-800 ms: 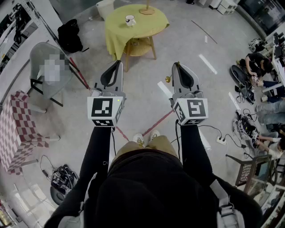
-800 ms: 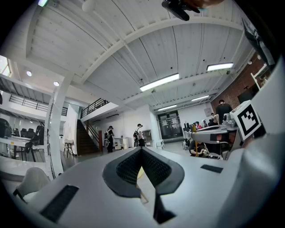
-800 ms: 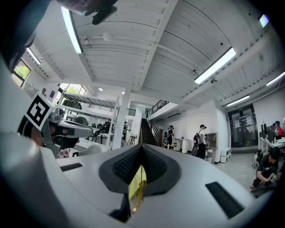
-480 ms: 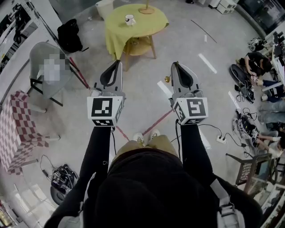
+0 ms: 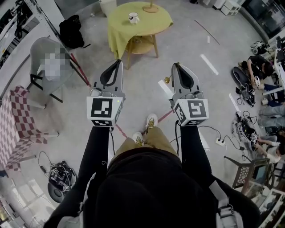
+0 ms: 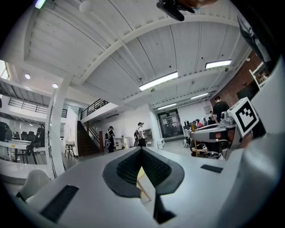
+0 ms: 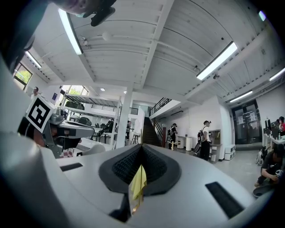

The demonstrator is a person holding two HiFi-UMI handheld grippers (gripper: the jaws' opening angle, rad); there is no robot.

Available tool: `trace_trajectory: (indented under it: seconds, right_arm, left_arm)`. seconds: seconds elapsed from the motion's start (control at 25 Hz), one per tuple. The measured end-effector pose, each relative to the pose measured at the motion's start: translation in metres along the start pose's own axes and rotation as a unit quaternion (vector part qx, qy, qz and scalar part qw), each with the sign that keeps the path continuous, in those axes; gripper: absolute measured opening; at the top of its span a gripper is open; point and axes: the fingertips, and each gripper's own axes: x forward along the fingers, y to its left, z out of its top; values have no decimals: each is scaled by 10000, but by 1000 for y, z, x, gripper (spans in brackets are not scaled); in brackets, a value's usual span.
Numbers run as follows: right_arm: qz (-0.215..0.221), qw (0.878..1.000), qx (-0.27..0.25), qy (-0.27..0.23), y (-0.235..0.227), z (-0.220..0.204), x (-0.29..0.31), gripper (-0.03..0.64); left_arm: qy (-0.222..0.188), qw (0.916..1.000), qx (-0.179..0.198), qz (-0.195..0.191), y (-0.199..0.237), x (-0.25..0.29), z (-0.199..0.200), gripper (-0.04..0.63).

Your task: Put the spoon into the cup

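Observation:
A white cup point(image 5: 132, 18) stands on a round table with a yellow cloth point(image 5: 153, 24), far ahead across the floor. I hold both grippers level at chest height, side by side. My right gripper point(image 5: 177, 65) is shut, and a small gold spoon point(image 5: 167, 80) sticks out at its left side. In the right gripper view a gold sliver of the spoon point(image 7: 133, 205) shows low between the closed pads. My left gripper point(image 5: 119, 62) is shut with nothing in it. In the left gripper view only the yellow cloth and a table leg show behind its pads point(image 6: 129, 167).
A grey chair point(image 5: 42, 53), a black backpack point(image 5: 71, 31) and a checkered cloth point(image 5: 15, 129) lie to the left. People sit on the floor at the right point(image 5: 251, 69), with cables and a power strip point(image 5: 219, 140) nearby. A wooden stand point(image 5: 151, 7) shares the table.
The table and cup have slid slightly right in the head view. One foot has stepped forward. Both grippers keep the same pose and stay shut.

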Motion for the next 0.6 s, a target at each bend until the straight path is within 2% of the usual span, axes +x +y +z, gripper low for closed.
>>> trace_trajectory:
  seconds: [0.28, 0.6]
  right_arm:
    - [206, 9996, 60, -179, -10, -5, 40, 26]
    - [536, 9981, 51, -311, -34, -8, 110, 26]
  left_arm:
    - [108, 9998, 49, 127, 19, 30, -8, 15]
    - [203, 9992, 130, 321, 47, 91, -17, 15]
